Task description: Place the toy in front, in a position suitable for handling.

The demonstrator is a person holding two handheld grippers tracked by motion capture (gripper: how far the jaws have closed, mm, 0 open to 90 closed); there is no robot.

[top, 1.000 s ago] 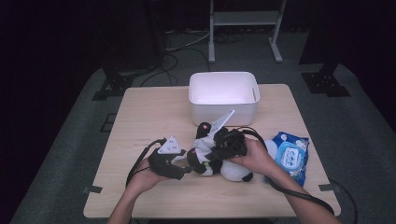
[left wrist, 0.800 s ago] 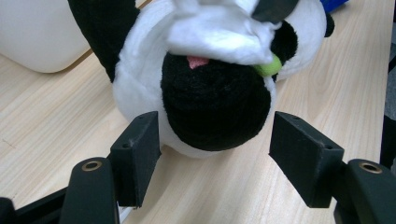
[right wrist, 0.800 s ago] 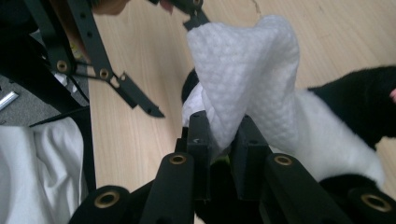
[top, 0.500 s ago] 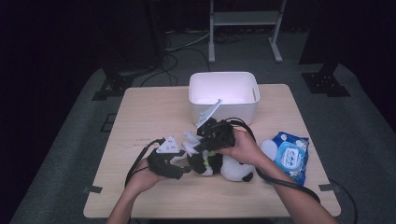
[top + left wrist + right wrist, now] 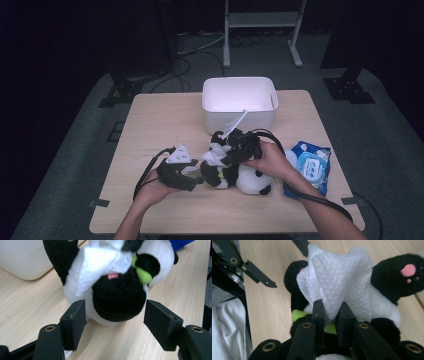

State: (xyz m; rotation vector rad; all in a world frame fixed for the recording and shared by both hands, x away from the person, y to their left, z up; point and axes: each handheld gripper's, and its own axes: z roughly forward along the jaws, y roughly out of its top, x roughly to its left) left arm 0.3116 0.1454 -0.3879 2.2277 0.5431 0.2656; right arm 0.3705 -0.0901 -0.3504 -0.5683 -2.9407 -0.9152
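Light wood surface, rectangular, on grey floor. White tub at far middle. Panda plush lying near front centre, white wipe draped on it. Blue wipes pack at right, just beside plush.

both claws black: left claw has grey three-cornered top plate, right claw brass-ringed screw holes; black cables trail, forearms unsleeved

Light wood table on grey carpet floor. Dark room behind w/ black stands, cables & white metal frame.
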